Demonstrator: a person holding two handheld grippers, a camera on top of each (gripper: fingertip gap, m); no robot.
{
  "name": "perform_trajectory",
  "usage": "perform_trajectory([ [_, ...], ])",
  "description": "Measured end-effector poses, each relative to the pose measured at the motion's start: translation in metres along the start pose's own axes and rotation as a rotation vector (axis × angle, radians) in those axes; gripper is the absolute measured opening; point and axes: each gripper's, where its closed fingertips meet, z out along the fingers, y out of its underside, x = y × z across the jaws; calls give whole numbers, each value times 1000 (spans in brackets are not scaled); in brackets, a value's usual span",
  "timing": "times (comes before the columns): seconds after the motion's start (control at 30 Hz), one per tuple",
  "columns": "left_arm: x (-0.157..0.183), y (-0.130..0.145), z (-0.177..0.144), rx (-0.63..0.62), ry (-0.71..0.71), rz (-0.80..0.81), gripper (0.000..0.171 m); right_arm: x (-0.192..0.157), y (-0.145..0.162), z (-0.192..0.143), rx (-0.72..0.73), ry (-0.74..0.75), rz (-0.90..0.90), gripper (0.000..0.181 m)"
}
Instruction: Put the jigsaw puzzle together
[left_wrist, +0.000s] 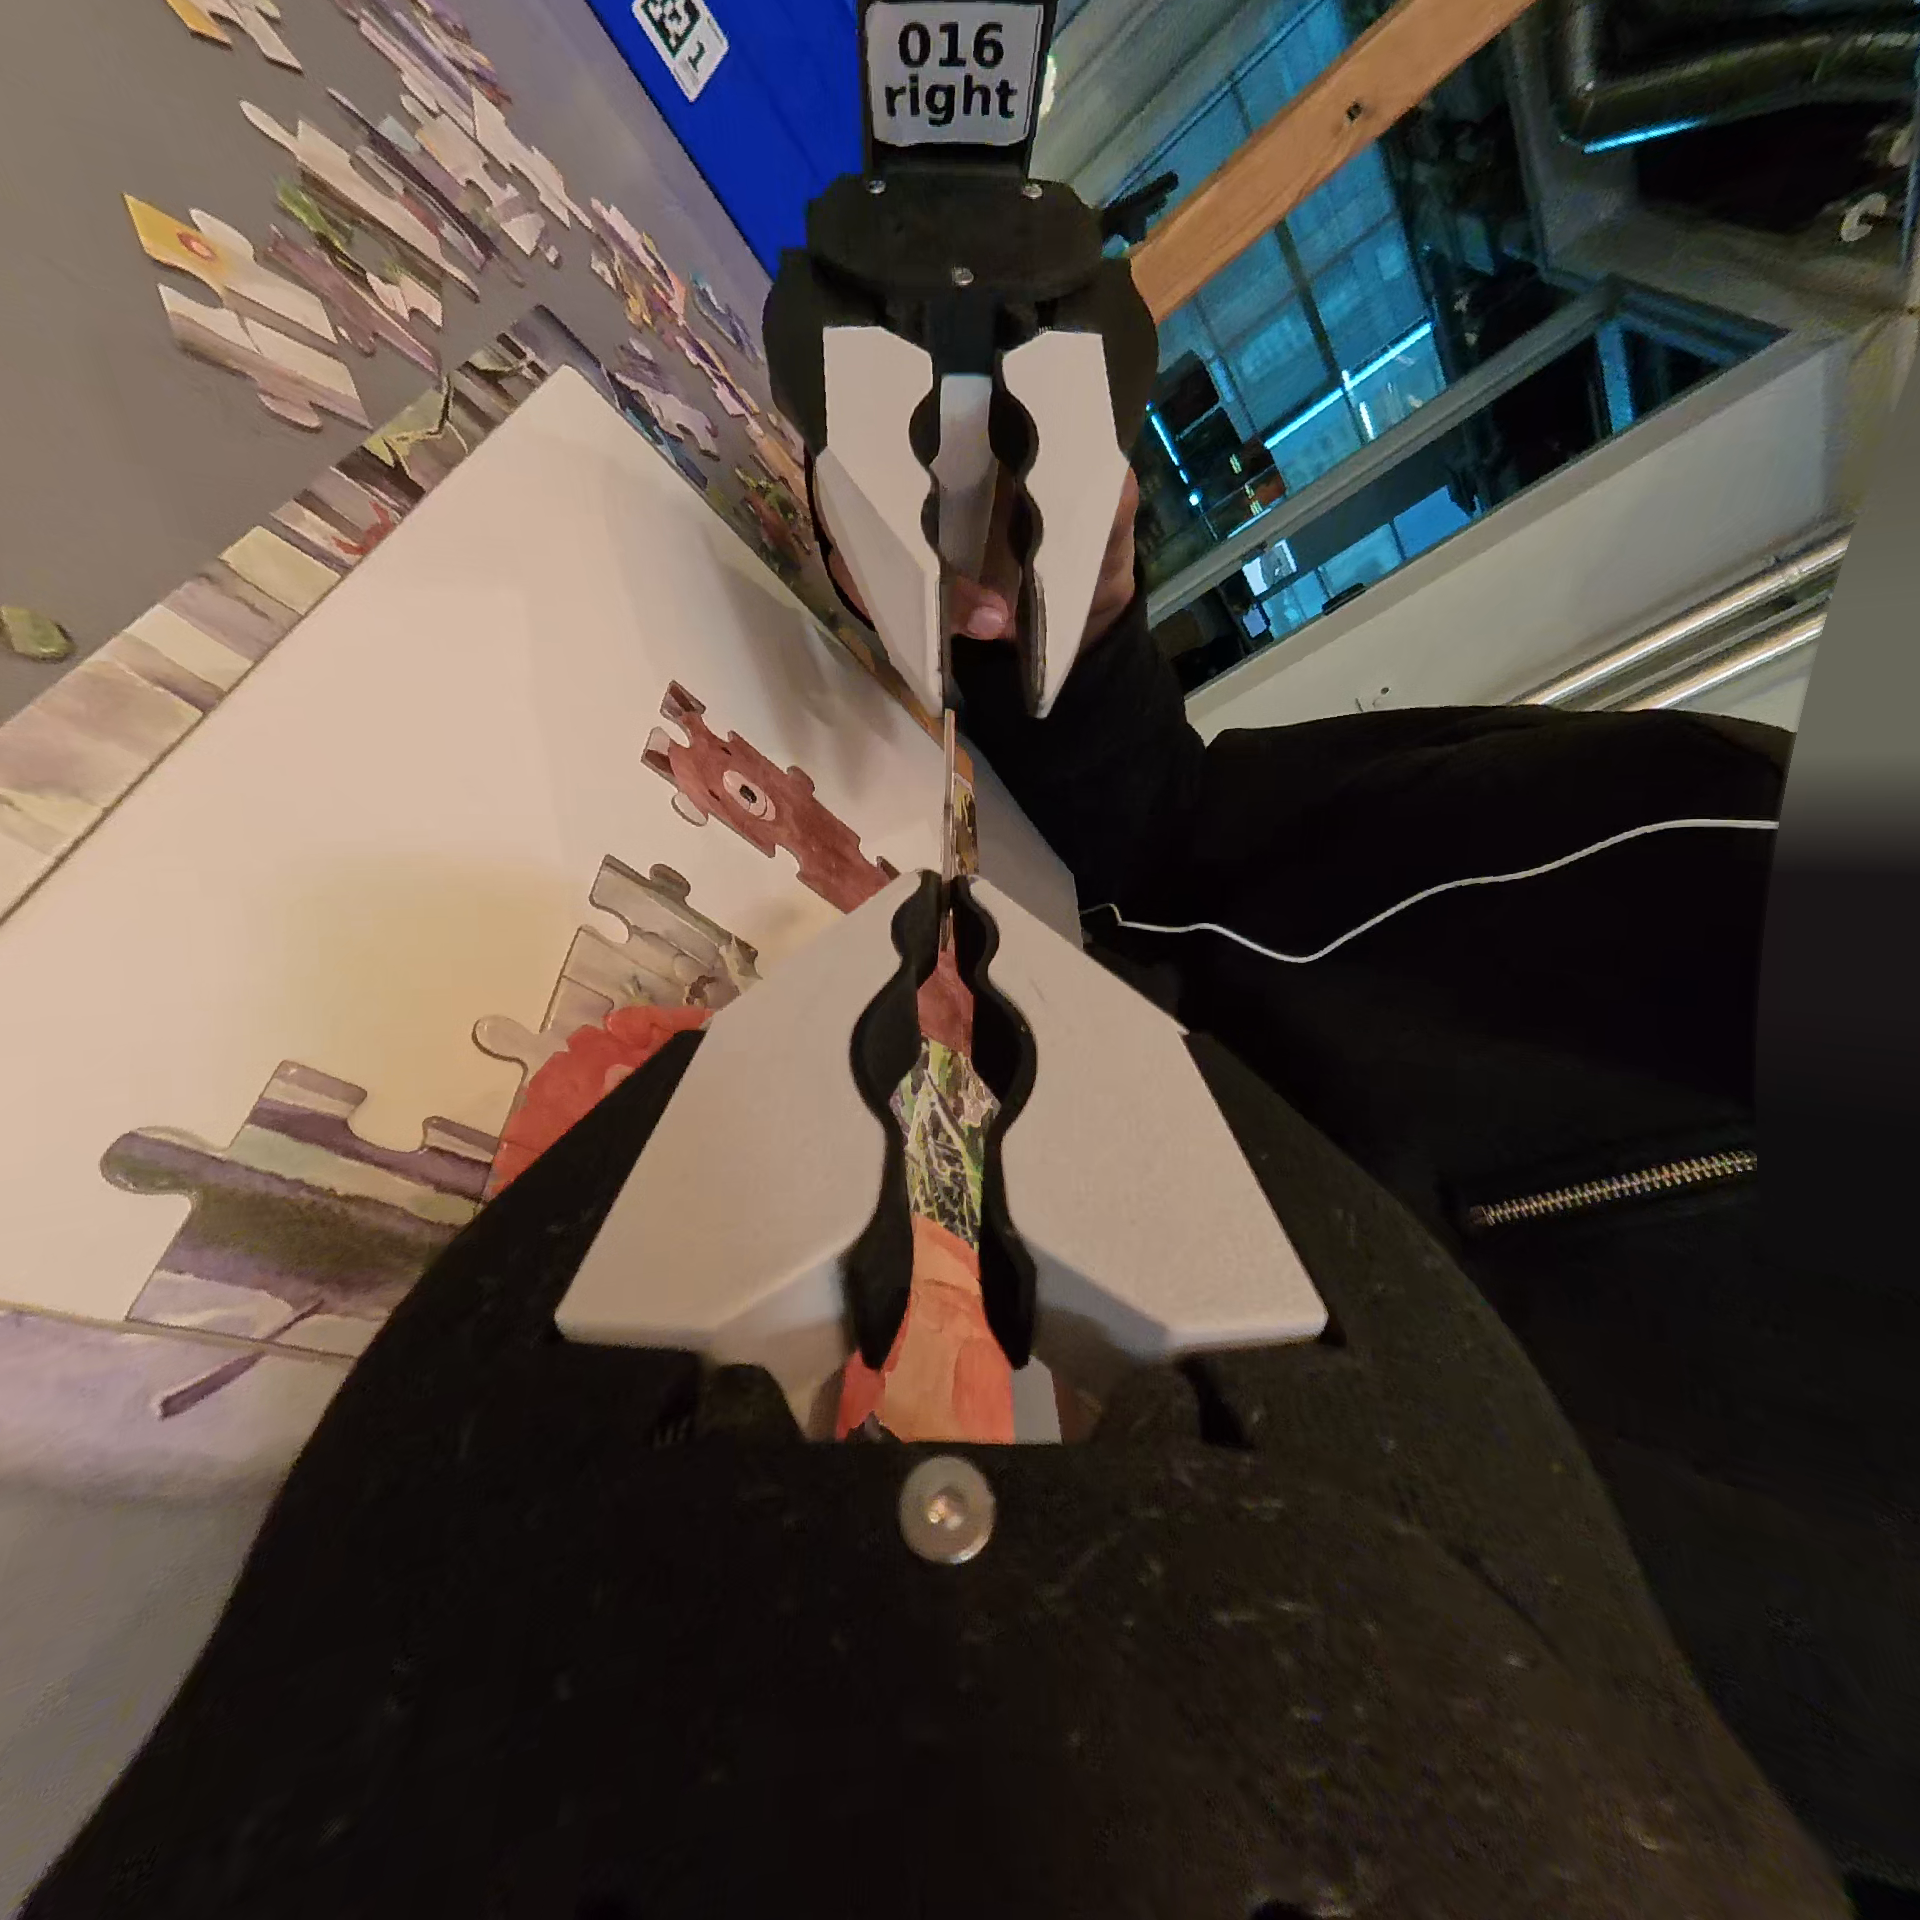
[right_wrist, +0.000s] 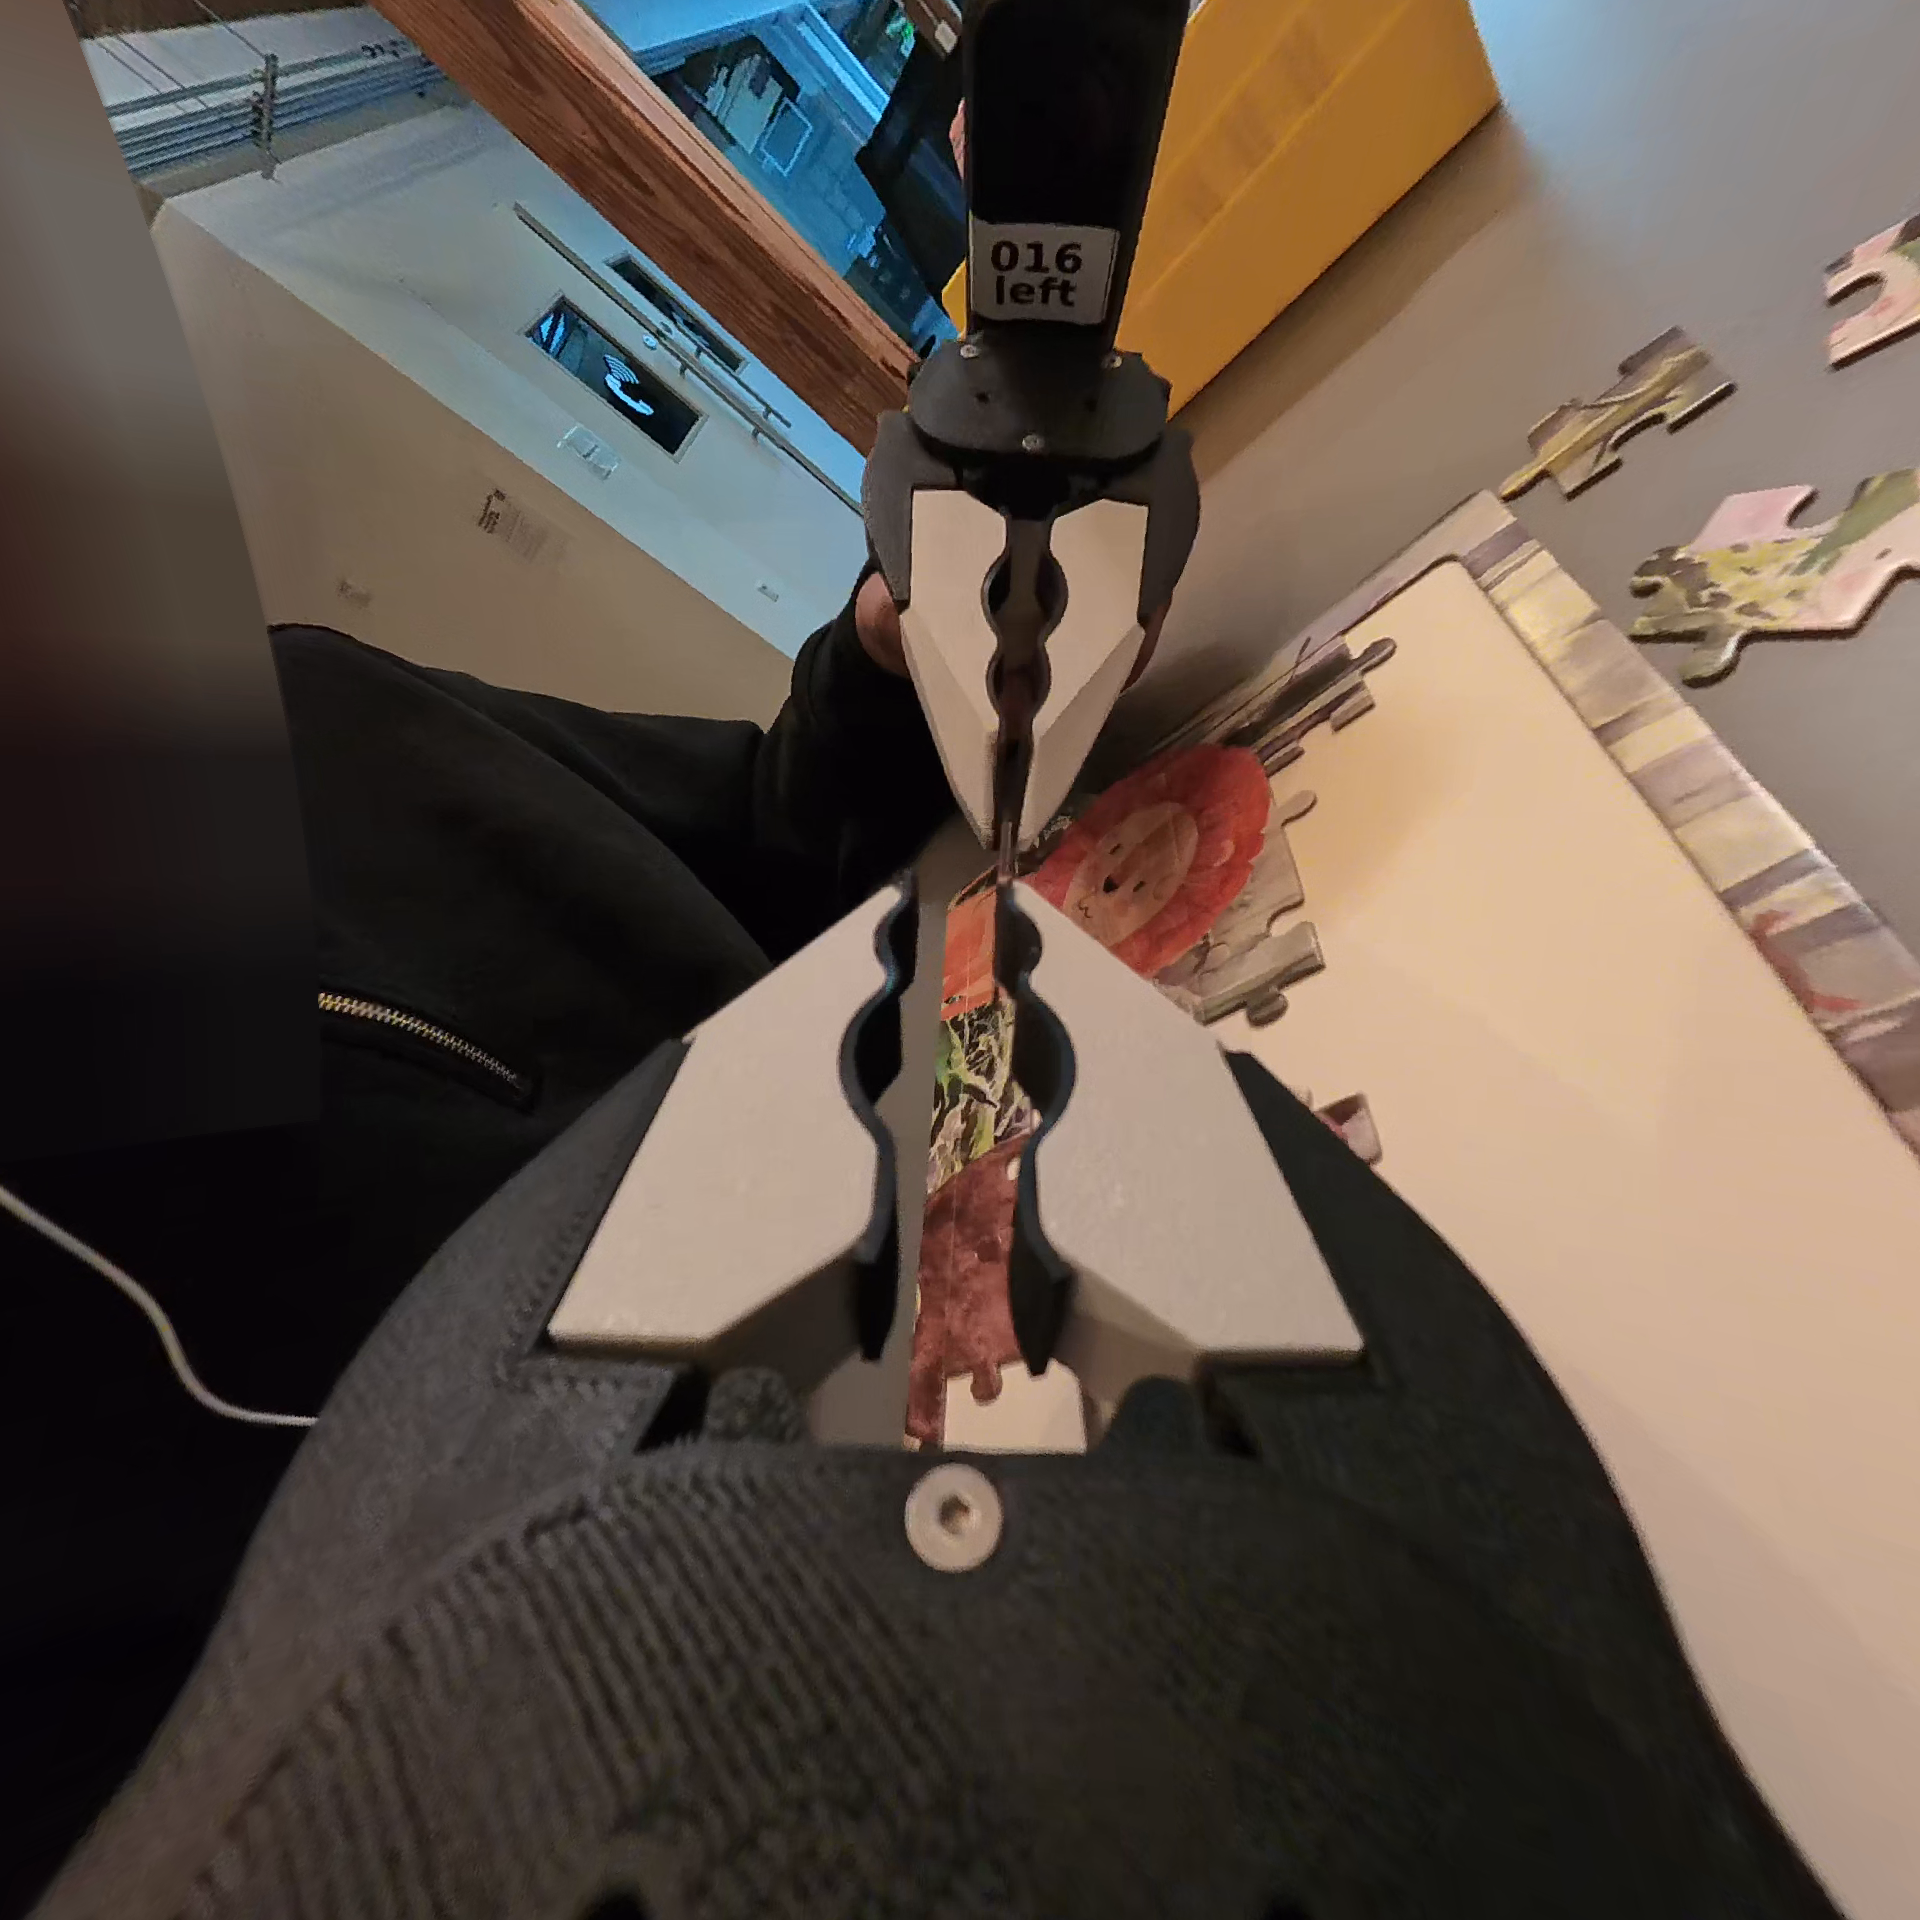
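A grey table (left_wrist: 94, 436) carries everything, and the white board (left_wrist: 416, 727) on it is my landmark. A painted border strip runs round the board's edge. A yellow box (right_wrist: 1309, 156) stands on the table beyond the board's far corner. Loose pieces (left_wrist: 312, 260) are scattered on the table just off the board's outer edge. On the board, near the edge where the person sits, lie two joined patches: a lion (right_wrist: 1164, 852) and a brown bear (left_wrist: 758, 800).

Above that near edge the two grippers meet tip to tip. The left gripper (left_wrist: 951, 883) has its fingers (left_wrist: 748, 1122) pressed together, pinching a single piece (left_wrist: 958, 800) that stands on edge in the air, clear of the board. The right gripper (right_wrist: 964, 888) faces it with a narrow gap between its tips. The piece's far end seems to rest along the inner face of one finger (right_wrist: 1143, 1122), apart from the other, so I judge it not clamped there.

The piece looks like thin card: light and stiff enough to hold by one margin, though likely to bend or slip on the smooth pads if twisted. I would grip it on a flat margin, leaving the knobs free to seat.
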Motion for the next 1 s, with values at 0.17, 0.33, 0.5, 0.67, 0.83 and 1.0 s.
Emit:
perform_trajectory([
  [0.17,-1,7,2,-38,6,-20,0,0,2,2,-9,-13,13,13],
  [0.33,-1,10,5,-56,7,-22,0,-1,1,2,-8,-8,1,14],
  [0.5,-2,11,5,-62,5,-30,0,-1,3,2,-14,-13,10,14],
  [0.67,-2,14,8,-84,4,-30,0,1,13,10,-73,-13,20,11],
  [0.83,-2,15,8,-85,3,-30,0,3,19,10,-112,1,26,6],
  [1.0,-3,15,8,-89,-1,-30,0,7,26,11,-149,19,36,1],
])
